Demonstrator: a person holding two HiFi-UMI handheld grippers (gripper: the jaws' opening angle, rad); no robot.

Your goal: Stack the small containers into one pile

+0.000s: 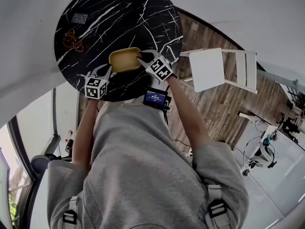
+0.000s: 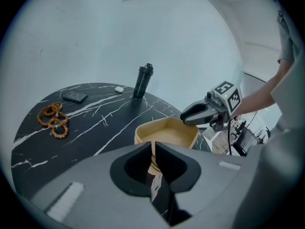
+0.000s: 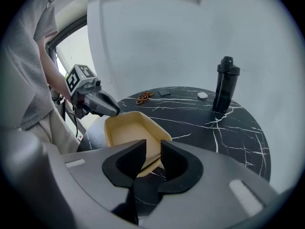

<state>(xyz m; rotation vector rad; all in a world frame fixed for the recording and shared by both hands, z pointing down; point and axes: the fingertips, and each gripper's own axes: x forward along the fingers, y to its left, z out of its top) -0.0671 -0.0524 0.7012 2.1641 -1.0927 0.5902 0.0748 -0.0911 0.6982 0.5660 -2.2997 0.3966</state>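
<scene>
Black marble with white veining is filling the top of the head view: a round surface [image 1: 143, 23] on a wooden floor, with a white chair [image 1: 209, 69] standing beyond the right claw [image 1: 142, 59]. A tan container [image 1: 124, 60] is lying between the two claws. The left claw [image 1: 108, 70] is meeting its near-left corner and the right claw is meeting its right end. Brown beads [image 1: 72, 39] are lying farther out, past the left claw.

Seen from the left gripper view, the left claw [image 2: 153, 147] is clamping the tan container [image 2: 167, 131] by its thin near wall, jaws almost together. Across it, the right claw [image 2: 189, 117] is reaching onto the far rim. A black bottle [image 2: 143, 81] is standing upright well ahead, and the beads [image 2: 55, 119] are lying off to the left.

Seen from the right gripper view, the right claw [image 3: 152, 151] is gripping the near rim of the tan container [image 3: 128, 132], jaws a little apart with the rim crossing slantwise between them. The left claw [image 3: 113, 110] is holding the opposite end. Ahead and to the right, the black bottle [image 3: 223, 84] is standing well apart. Whether the container is resting on the surface [image 3: 228, 132] or hanging just off it, I cannot tell.
</scene>
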